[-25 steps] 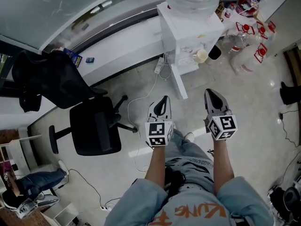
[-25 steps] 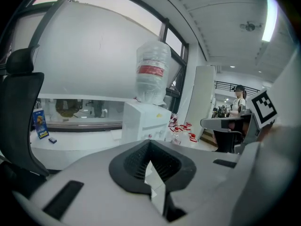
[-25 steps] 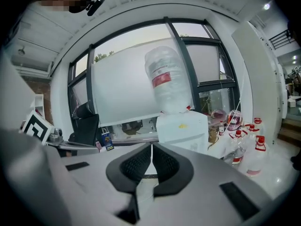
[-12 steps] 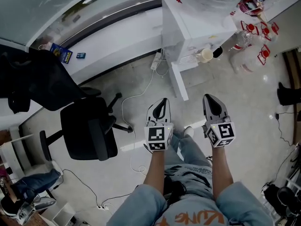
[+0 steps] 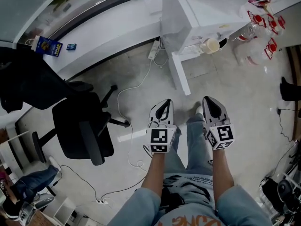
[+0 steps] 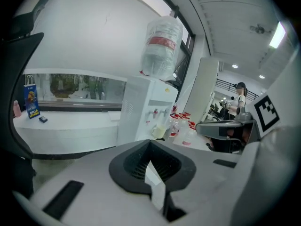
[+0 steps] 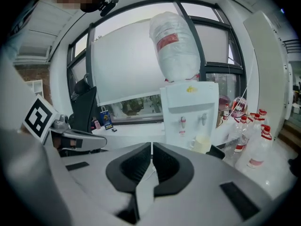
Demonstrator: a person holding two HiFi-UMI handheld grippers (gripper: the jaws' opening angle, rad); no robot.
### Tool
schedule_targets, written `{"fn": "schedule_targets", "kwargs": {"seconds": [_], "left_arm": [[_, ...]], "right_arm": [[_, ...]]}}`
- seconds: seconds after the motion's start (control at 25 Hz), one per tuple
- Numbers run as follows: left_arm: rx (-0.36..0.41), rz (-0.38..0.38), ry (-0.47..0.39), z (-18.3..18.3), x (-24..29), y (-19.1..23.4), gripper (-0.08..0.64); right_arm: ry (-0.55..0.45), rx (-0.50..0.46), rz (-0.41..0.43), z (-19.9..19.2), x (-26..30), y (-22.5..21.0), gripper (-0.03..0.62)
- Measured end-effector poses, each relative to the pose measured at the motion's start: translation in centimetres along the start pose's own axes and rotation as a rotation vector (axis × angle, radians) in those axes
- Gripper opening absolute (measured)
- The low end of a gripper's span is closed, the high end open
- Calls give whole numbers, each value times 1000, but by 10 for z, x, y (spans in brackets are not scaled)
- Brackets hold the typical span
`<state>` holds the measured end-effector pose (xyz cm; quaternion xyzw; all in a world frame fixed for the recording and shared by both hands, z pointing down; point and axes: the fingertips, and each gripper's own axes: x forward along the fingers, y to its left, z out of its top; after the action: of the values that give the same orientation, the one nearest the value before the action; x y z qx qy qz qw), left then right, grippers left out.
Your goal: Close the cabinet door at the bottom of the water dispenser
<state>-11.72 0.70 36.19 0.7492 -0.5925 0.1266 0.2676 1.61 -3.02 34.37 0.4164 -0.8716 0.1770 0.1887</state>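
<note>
The white water dispenser (image 5: 197,13) stands at the top of the head view with an upturned bottle (image 7: 175,44) on it. Its bottom cabinet door (image 5: 179,74) swings out toward me over the floor. A cream cup (image 5: 212,45) sits under the taps. My left gripper (image 5: 163,108) and right gripper (image 5: 210,105) hang side by side over my knees, short of the door's free edge, both shut on nothing. In the left gripper view the dispenser (image 6: 141,112) shows beyond the shut jaws of the left gripper (image 6: 150,147). In the right gripper view the right gripper (image 7: 151,147) hides the cabinet door.
A black office chair (image 5: 82,126) stands left of me. A power strip (image 5: 154,51) and white cable (image 5: 127,107) lie on the floor by the dispenser. Several red-labelled plastic bottles (image 5: 263,27) stand to its right. A white ledge (image 5: 108,36) runs along the window.
Both grippers have come down together toward the floor. The dispenser has slid up to the head view's top edge. The jaws stayed shut.
</note>
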Motion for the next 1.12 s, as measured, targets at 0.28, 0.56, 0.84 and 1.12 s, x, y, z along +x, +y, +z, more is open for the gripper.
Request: {"fn": "schedule_targets", "kwargs": {"seconds": [0.28, 0.56, 0.84, 1.12], "left_arm": [[4, -15, 61, -58, 37, 10, 11], [26, -43, 119, -107, 66, 10, 11], [62, -80, 164, -137, 89, 8, 9], [87, -85, 221, -179, 103, 10, 11]], "right_arm": [[76, -33, 14, -67, 36, -10, 31], [126, -24, 14, -124, 55, -22, 31], [155, -40, 36, -172, 77, -25, 32], [201, -10, 12, -237, 91, -38, 130]]}}
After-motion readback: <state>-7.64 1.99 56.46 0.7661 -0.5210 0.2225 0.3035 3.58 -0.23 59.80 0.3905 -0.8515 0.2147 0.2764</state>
